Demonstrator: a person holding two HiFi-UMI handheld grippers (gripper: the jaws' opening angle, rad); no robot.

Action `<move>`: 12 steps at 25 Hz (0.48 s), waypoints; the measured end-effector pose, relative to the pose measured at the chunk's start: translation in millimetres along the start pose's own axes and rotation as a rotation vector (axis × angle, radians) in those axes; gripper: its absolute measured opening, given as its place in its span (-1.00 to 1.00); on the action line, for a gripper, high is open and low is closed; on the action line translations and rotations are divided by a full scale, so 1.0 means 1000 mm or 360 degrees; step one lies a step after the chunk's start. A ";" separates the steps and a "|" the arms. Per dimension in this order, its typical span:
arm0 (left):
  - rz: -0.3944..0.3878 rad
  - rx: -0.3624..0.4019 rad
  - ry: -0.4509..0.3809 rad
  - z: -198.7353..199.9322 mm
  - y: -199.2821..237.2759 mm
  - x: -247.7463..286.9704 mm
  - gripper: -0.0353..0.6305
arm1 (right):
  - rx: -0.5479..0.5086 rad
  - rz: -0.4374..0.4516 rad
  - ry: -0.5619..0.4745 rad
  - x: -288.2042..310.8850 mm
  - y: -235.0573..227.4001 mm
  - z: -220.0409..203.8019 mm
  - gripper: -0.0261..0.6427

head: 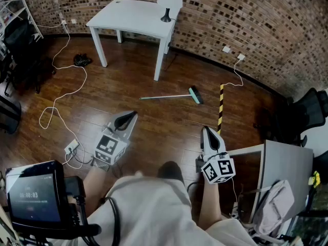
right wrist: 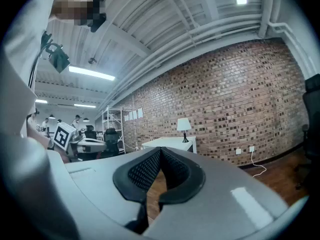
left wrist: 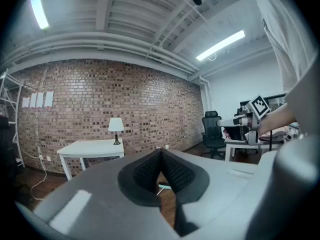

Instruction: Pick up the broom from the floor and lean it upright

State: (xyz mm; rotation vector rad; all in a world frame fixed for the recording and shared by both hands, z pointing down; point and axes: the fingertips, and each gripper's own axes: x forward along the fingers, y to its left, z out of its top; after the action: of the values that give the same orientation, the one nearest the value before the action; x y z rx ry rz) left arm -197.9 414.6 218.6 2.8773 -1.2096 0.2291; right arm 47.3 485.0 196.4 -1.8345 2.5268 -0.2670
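Head view: broom lies flat on the floor, ahead of both sets of fingers and well apart from them. Long axis runs crosswise to the jaws, with the green head toward the right gripper and the thin handle tip toward the left gripper. Neither is clearly nearer.
Left gripper view: jaws pressed together, empty; broom glimpsed just below the tips.
Right gripper view: jaws together, nothing between; broom unseen.

The broom is teal, the table white, the wall red-brown brick.
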 end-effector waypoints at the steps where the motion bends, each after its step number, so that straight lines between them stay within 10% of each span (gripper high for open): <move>1: 0.0002 -0.0006 0.0005 -0.002 0.004 0.002 -0.89 | 0.0008 -0.0005 0.0003 0.004 -0.002 -0.002 -0.88; 12: 0.0085 -0.0029 0.0026 -0.005 0.047 0.091 -0.89 | -0.0007 0.0099 -0.0060 0.098 -0.064 0.012 -0.88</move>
State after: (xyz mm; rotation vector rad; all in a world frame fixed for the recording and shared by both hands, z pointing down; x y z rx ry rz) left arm -169.4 317.5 234.5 2.8247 -1.2798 0.2408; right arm 78.5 371.8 203.3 -1.7413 2.5561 -0.2236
